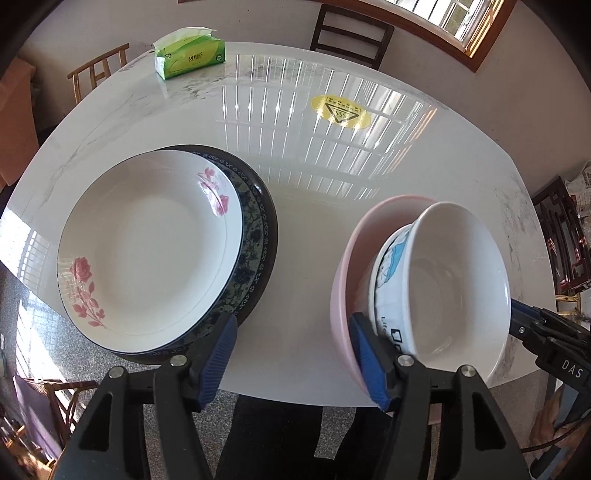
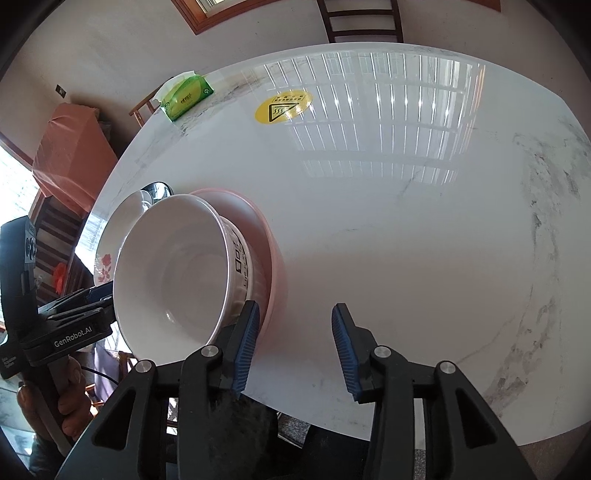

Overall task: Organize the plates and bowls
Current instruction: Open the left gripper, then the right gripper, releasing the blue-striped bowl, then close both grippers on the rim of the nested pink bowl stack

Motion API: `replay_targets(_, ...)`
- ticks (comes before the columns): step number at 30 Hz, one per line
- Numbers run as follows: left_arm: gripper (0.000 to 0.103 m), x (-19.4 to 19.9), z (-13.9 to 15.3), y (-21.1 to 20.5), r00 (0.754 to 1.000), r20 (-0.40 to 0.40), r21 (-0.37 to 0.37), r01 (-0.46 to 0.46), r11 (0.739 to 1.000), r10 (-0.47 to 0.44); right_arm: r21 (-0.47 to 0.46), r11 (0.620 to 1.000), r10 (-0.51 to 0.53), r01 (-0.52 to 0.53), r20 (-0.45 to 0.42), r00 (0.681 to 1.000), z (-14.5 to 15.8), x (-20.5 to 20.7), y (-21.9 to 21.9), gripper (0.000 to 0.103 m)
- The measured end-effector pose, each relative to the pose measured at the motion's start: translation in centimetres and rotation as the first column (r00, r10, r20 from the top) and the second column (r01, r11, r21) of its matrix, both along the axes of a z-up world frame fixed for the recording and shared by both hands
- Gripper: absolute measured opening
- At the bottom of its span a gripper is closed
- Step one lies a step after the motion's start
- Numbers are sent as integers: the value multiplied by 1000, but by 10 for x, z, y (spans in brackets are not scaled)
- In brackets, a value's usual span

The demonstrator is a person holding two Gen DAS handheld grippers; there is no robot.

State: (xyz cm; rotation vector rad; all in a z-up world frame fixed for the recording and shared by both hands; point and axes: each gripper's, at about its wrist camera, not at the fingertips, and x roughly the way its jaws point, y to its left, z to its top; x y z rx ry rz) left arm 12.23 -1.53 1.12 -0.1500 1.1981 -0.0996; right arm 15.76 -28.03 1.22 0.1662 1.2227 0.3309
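A white plate with pink roses lies on a dark blue patterned plate at the table's left. To the right, a white bowl with a blue print rests tilted inside a pink bowl. My left gripper is open over bare table between the two stacks, with its right finger over the pink bowl's near rim. My right gripper is open with nothing between its fingers. Its left finger is beside the white bowl and the pink bowl.
The white marble table carries a green tissue pack at the far left and a yellow warning sticker. Wooden chairs stand around it. The near table edge runs just under both grippers. A hand holds the left tool.
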Motion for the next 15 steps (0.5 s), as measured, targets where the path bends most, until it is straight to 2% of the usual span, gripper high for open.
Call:
replay_targets(1, 65, 0, -1, 1, 1000, -3, -4, -8, 1000, 8, -5, 1000, 0, 0, -9, 1000, -1, 1, 0, 44)
replay_targets(6, 65, 1, -1, 3, 999, 4, -11, -41, 999, 41, 8, 1000, -17, 17, -69, 997, -9, 8, -2, 45)
replay_targets(11, 65, 1, 0, 0, 999, 6, 10, -32, 999, 32, -40, 999, -19, 18, -38, 999, -12, 7, -4, 62)
replay_targets(15, 65, 3, 0, 2, 1000, -3, 6, -16, 1000, 16, -30, 999, -22, 21, -40, 999, -14, 9, -7, 65)
